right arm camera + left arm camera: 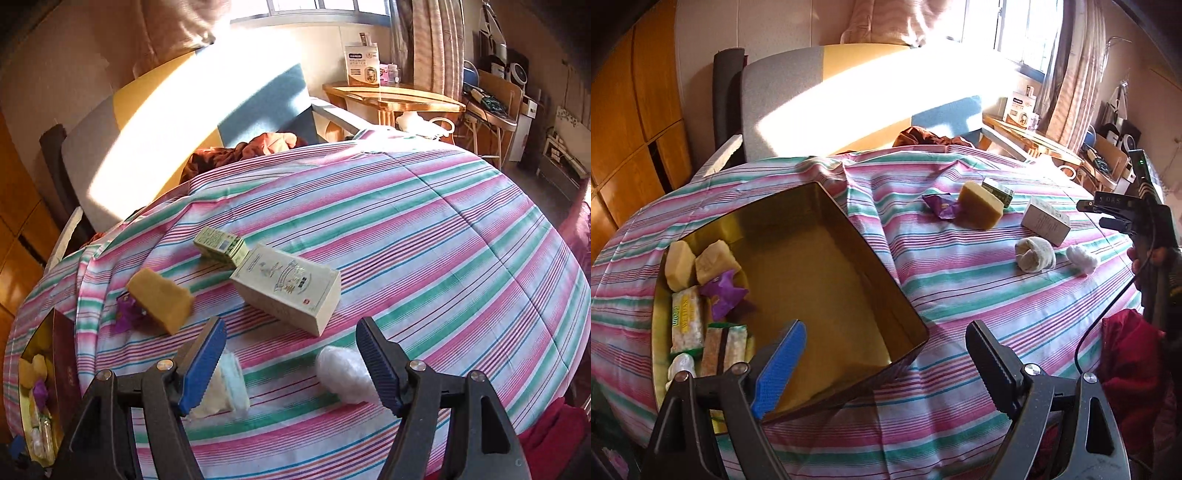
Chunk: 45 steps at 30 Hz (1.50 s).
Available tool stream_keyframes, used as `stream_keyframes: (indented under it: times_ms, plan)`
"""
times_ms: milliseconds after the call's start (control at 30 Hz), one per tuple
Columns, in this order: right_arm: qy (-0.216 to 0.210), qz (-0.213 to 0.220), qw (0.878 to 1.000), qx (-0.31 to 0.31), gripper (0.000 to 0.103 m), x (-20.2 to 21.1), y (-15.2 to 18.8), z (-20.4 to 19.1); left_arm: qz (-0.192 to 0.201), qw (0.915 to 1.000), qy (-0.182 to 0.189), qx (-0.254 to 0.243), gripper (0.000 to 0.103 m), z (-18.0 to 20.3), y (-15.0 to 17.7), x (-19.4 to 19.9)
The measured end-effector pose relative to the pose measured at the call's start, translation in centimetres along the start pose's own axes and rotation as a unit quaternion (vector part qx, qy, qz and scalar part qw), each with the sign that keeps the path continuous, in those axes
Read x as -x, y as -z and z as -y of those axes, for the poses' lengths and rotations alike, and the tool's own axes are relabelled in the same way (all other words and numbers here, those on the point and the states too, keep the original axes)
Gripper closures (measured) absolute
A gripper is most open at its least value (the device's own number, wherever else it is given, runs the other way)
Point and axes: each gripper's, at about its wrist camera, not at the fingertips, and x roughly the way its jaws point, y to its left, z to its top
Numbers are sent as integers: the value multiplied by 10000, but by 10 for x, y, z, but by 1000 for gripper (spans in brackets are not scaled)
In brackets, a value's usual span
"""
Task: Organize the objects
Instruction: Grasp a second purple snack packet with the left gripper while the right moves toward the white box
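Note:
A gold tin box [827, 206] lies on the striped cloth, with soap bars, a purple wrapper and snack packs in its left end. My left gripper [886, 354] hovers open over the box's near right corner, nothing between its fingers. On the cloth lie a yellow soap block [160, 299], a purple wrapper [127, 314], a small green box [221, 246], a long cream box [288, 291], a cream rolled sock [225, 387] and a white cotton wad [345, 373]. My right gripper [291, 354] stands open above the gap between sock and wad, holding nothing.
The striped cloth [443, 240] covers a rounded table. A red garment [1130, 362] lies at the near right edge. A padded chair [849, 99] stands behind the table. A wooden side table [391, 96] with boxes stands by the window.

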Motion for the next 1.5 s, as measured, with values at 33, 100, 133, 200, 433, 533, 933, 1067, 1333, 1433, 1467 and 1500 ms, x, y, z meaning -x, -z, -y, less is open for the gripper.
stream_keyframes:
  times_ms: [33,100,133,200,433,533,933,1067,1333,1433,1467,1500]
  plan:
    - [-5,59,9999,-96,29,-3,-4,5,-14,10000,52,-12,14,5,-5,-2]
    - [5,225,9994,-273,29,-7,-11,13,-47,9999,166,-2,14,13,-17,-8]
    - [21,290,9989,-378,29,-9,-13,18,-74,9997,230,11,14,17,-23,-12]
    - [-62,294,9976,-629,29,-14,-12,28,-119,9992,376,50,14,26,-37,-20]
    - [-356,194,9951,-897,29,-14,-10,39,-492,9979,424,58,16,56,-83,-82]
    - [-547,189,9937,-962,29,-12,-10,39,-610,9977,277,93,19,61,-101,-112]
    - [-832,22,9926,-882,29,-16,-9,33,-1017,9942,-70,349,29,68,-150,-219]
    - [-868,3,9918,-942,29,-17,-9,36,-1043,9943,-73,202,28,80,-159,-239]
    - [-857,-21,9913,-999,29,-19,-9,40,-1124,9930,-362,-70,55,80,-153,-266]
    - [-815,44,9905,-1106,29,-18,-10,45,-1057,9940,-265,-113,67,76,-144,-254]
    - [-808,68,9901,-1147,29,-17,-10,48,-1045,9942,-242,-70,67,74,-140,-249]
    - [-795,83,9896,-1196,29,-17,-11,50,-1036,9944,-220,-57,68,73,-135,-244]
